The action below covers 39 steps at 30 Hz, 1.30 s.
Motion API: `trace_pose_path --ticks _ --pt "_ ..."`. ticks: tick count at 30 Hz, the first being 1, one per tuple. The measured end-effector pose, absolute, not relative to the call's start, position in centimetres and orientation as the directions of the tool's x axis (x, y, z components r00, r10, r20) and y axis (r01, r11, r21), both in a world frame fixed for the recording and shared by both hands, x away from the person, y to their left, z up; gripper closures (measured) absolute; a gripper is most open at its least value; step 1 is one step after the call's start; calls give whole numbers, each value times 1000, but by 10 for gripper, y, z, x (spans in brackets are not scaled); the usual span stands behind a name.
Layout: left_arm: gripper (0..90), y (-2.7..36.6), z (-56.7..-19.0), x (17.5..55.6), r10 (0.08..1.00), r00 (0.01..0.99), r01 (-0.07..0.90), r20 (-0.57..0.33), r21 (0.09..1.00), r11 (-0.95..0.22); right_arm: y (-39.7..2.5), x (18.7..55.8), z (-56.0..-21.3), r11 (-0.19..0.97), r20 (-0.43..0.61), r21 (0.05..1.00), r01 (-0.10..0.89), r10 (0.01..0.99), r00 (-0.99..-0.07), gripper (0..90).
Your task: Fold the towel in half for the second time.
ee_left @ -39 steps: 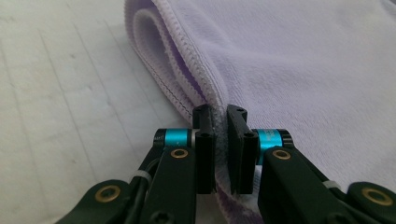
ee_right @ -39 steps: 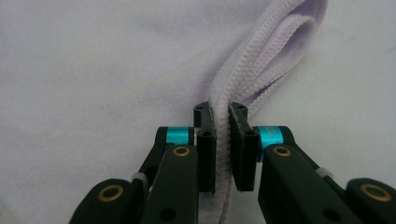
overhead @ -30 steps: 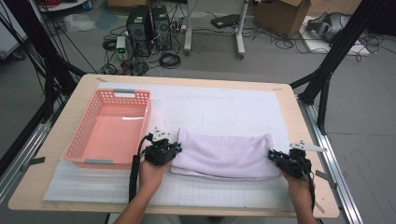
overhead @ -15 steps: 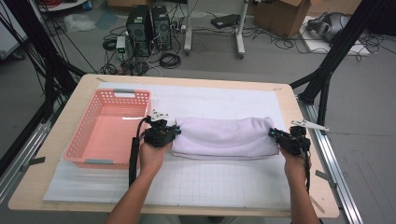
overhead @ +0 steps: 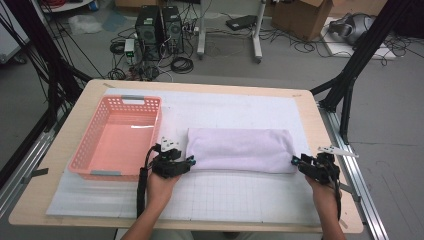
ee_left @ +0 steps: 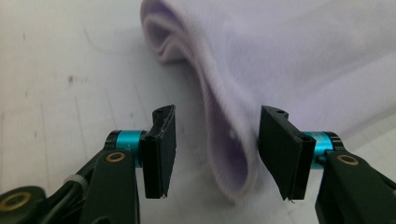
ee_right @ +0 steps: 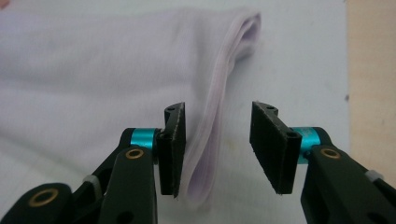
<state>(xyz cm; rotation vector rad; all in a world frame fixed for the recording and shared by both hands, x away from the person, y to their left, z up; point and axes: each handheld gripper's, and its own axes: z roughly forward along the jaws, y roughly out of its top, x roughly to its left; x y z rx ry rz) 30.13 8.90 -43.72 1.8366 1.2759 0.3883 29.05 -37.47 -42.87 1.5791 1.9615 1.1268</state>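
Note:
A folded lilac towel point(overhead: 240, 150) lies flat across the middle of the white mat point(overhead: 235, 195). At its near left corner my left gripper point(overhead: 189, 161) stands open, and in the left gripper view the towel's folded edge point(ee_left: 224, 154) sits between the open jaws of the left gripper point(ee_left: 215, 154). My right gripper point(overhead: 296, 161) is at the near right corner, open too. In the right gripper view the towel's edge point(ee_right: 208, 158) runs between the spread jaws of the right gripper point(ee_right: 217, 151), close to the left pad.
A pink plastic basket point(overhead: 90, 145) with nothing inside stands on the mat's left part, just left of my left hand. The wooden table's edge point(overhead: 330, 125) runs along the right. Black frame legs, computers and cables lie on the floor beyond the table.
Both grippers carried the towel's near edge away from me and folded it over, then opened. The towel now lies farther up the mat, and the jaws have let it go.

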Motion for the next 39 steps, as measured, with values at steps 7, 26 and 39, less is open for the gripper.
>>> trace_pose_path --ticks 7,26,39 --pt "588 92 -451 299 843 455 647 -288 757 -91 -367 275 -449 82 182 746 661 930 -321 580" --pt "783 105 -437 251 752 558 666 -351 730 -153 -375 224 -422 67 294 706 705 878 -378 829" --pt "449 76 -413 316 769 616 487 -168 849 -205 -370 275 -406 126 117 816 564 920 -375 462"
